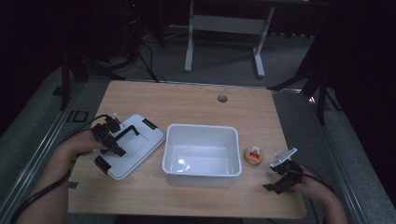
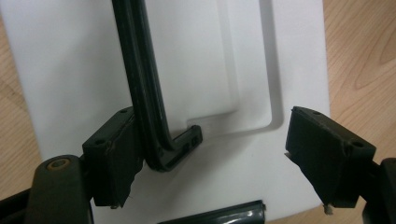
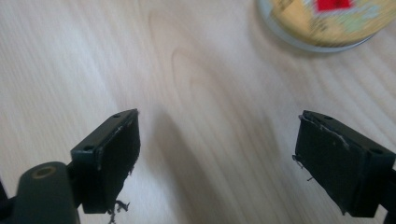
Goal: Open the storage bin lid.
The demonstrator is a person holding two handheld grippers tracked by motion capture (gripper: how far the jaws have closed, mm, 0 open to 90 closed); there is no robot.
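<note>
A white box lid [image 1: 140, 149] lies flat on the left of the wooden table, with a black wire handle [image 1: 129, 132] across it. My left gripper [image 1: 116, 138] hovers over the lid with its jaws wide apart. In the left gripper view the handle [image 2: 144, 93] runs right beside the left pad [image 2: 116, 158], while the other pad stands well clear over the lid [image 2: 210, 60]. My left gripper [image 2: 210, 135] grips nothing. My right gripper [image 1: 272, 179] is open above bare wood at the front right. A small round tin [image 1: 254, 155] lies just beyond my right gripper [image 3: 217, 144], at the upper edge as the tin [image 3: 327, 18].
An empty white plastic bin [image 1: 201, 175] stands in the middle of the table [image 1: 196, 105], between the lid and the tin. A round cable hole [image 1: 222, 98] sits near the far edge. Stands and cables occupy the dark floor behind.
</note>
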